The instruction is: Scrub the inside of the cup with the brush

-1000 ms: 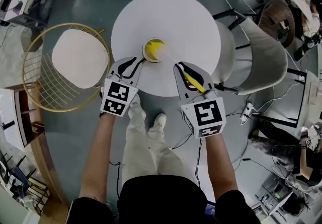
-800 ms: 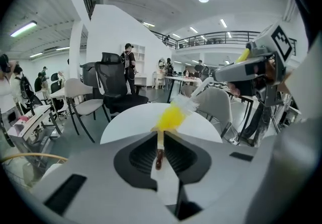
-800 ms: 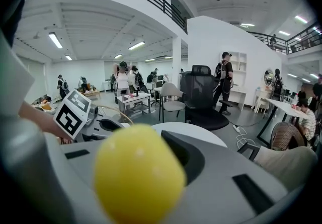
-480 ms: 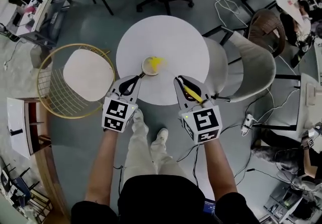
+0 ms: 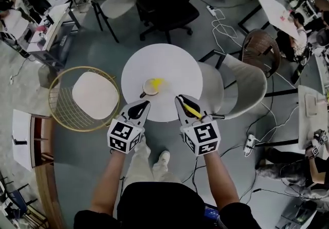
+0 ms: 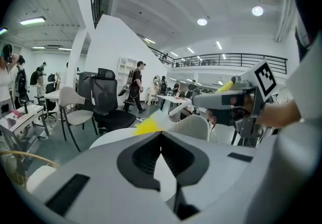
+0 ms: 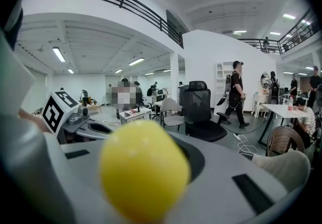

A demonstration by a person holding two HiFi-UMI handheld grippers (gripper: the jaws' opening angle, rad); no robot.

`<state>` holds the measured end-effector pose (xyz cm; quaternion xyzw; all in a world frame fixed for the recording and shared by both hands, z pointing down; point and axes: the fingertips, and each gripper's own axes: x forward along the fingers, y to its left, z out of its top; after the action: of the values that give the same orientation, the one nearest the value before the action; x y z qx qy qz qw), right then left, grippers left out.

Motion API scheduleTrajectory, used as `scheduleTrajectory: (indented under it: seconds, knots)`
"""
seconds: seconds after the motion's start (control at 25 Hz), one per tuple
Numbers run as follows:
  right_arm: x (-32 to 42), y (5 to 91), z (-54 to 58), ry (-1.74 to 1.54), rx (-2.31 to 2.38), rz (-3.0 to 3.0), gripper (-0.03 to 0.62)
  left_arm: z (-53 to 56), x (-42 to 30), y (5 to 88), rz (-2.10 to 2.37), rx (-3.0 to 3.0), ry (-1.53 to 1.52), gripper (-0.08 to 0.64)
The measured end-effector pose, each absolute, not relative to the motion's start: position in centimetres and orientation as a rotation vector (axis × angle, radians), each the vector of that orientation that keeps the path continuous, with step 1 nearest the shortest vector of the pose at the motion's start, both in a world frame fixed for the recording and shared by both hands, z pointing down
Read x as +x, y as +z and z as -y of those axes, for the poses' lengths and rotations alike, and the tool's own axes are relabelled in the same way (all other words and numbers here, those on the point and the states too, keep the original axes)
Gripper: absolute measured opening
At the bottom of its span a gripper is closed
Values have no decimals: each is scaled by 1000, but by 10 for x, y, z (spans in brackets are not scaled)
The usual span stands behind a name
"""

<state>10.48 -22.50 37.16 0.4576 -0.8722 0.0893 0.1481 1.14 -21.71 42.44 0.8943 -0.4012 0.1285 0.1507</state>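
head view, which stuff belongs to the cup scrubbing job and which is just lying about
For the job: cup, brush, right gripper shut on the brush, left gripper shut and empty, round white table.
Just about: gold wire chair, black office chair, grey chair, wicker chair, floor cables.

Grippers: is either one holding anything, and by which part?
The right gripper is shut on the brush, gripping its yellow handle. The left gripper is shut with nothing in it.
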Motion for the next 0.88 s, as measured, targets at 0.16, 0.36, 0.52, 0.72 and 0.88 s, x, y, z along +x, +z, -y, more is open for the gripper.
scheduleTrajectory:
  seconds: [0.16,0.36,0.52,0.72,0.88]
  knots:
    - [103,338,220,217,1325,2540,48,208,11,385,1184,2592,361,17]
    - [108,301,210,143,1349,2599,48,197,8,340,1241,2657,355,17]
    - [116,279,193,100,1357,2637,48,179,12,313,1285,2679,336,17]
    - [120,263,177,51,1348,2672,48,161,16,299,1331,2698,334,17]
    - [122,253,169,26,1347,2684,48,152,14,293,1348,2694,320,17]
